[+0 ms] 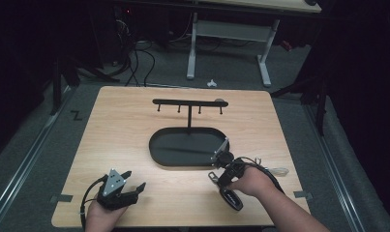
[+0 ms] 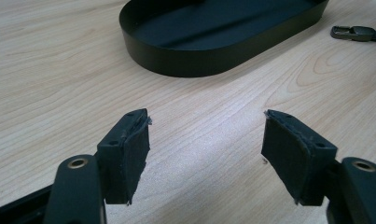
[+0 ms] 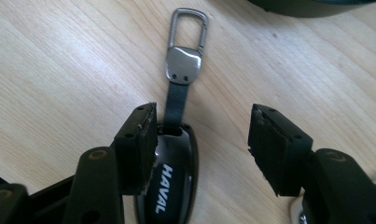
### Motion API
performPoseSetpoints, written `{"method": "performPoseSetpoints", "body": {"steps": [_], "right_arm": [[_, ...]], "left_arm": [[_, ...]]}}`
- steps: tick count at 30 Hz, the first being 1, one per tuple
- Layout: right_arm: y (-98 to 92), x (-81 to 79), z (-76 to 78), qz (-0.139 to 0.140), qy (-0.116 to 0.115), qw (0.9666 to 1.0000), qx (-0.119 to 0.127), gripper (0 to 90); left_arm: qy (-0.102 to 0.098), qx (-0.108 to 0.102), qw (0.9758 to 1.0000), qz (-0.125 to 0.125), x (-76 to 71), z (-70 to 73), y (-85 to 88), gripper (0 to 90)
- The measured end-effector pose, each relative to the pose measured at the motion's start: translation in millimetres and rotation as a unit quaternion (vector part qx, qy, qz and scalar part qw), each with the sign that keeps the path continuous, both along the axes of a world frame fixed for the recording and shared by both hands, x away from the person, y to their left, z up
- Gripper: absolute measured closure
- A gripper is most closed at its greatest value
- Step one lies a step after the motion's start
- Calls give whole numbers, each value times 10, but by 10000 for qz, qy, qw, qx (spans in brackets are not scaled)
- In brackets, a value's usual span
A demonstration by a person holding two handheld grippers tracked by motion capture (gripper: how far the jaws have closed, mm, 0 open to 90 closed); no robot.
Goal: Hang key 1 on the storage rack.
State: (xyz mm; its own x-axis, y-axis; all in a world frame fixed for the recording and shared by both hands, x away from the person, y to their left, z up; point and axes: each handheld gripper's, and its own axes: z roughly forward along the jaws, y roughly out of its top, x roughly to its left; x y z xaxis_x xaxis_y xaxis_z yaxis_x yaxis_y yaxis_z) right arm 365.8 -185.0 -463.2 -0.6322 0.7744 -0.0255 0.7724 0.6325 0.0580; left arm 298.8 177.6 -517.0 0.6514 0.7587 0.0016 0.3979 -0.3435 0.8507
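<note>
While the car key fob [image 3: 169,191] lies flat on the tabletop [image 1: 125,135] at your right side, just short of the black oval tray [image 1: 183,152], your right tongs [image 3: 202,144] stand directly over it. In the right gripper view the fob's long axis runs straight away from you along the line of the tongs: body marked HAVAL nearest, then the short strap, then the metal carabiner clip [image 3: 188,39] pointing toward the tray. The right tongs are open with nothing gripped. The left pad [image 3: 141,144] sits over the fob's left edge, seemingly touching or just above it, while the right pad stands well clear, so the fob is off-centre in the gap. I judge you would need to shift sideways toward the fob before closing across its width.

Your left tongs [image 2: 206,149] are wide open and empty over bare wood at the near left, well apart from the fob. The right hand [image 1: 250,181] is plainly the nearer one. Beyond the tray, the hook rack [image 1: 189,102] stands with its hooks bare.
</note>
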Motion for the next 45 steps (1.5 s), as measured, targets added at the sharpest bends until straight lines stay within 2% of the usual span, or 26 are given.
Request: {"method": "performPoseSetpoints", "body": {"steps": [7, 10, 11, 13, 14, 16, 17, 22, 24, 25, 27, 28, 30, 31, 33, 37, 40, 45], "right_arm": [[89, -3, -34, 28, 5, 9999, 149, 388], [97, 4, -74, 146, 27, 9998, 109, 394], [115, -4, -95, -5, 100, 9999, 54, 408], [116, 10, -137, 24, 155, 9999, 63, 427], [124, 20, -167, 15, 134, 9999, 33, 467], [128, 23, -175, -5, 147, 9999, 35, 486], [140, 26, -202, -35, 188, 9998, -1, 523], [143, 26, -256, 31, 323, 9995, -19, 602], [153, 28, -253, 30, 316, 9995, -19, 629], [153, 36, -251, 13, 301, 9995, -40, 685], [153, 37, -251, 21, 286, 9996, -63, 703], [148, 40, -252, 40, 265, 9996, -73, 724], [147, 33, -253, 259, 277, 9992, -105, 789], [162, 19, -254, 455, 240, 9986, -132, 794], [167, 18, -251, 346, 291, 9989, -147, 795], [181, 13, -250, 363, 265, 9988, -183, 797], [183, 7, -249, 267, 292, 9991, -176, 797], [181, 28, -252, 357, 326, 9986, -195, 799]], "left_arm": [[-21, 50, 10000, -18, -9, 4, -17, 325], [-12, 48, 10000, -17, -3, 4, -12, 325], [3, 45, 10000, -19, 1, 2, -9, 325], [1, 45, 10000, -13, 5, -5, -7, 325], [0, 57, 10000, -20, 5, -1, -3, 325], [11, 52, 10000, -23, 5, 2, 2, 325], [-6, 34, 10000, -5, 5, 1, 4, 325], [13, 57, 10000, -36, 7, 5, 0, 325], [14, 67, 10000, -40, 10, -1, -9, 326], [17, 72, 10000, -47, 11, -4, -13, 326], [7, 82, 10000, -50, 9, -5, -16, 326], [2, 88, 9999, -48, 8, -4, -17, 326], [8, 82, 10000, -50, 9, -3, -15, 327], [6, 85, 9999, -56, 11, -3, -15, 329], [-9, 98, 9999, -83, 20, -2, -29, 329], [34, 83, 9999, -143, 21, -18, -57, 331], [46, 93, 9998, -165, 14, -19, -73, 333], [66, 88, 9998, -152, 0, -21, -82, 345]]}}
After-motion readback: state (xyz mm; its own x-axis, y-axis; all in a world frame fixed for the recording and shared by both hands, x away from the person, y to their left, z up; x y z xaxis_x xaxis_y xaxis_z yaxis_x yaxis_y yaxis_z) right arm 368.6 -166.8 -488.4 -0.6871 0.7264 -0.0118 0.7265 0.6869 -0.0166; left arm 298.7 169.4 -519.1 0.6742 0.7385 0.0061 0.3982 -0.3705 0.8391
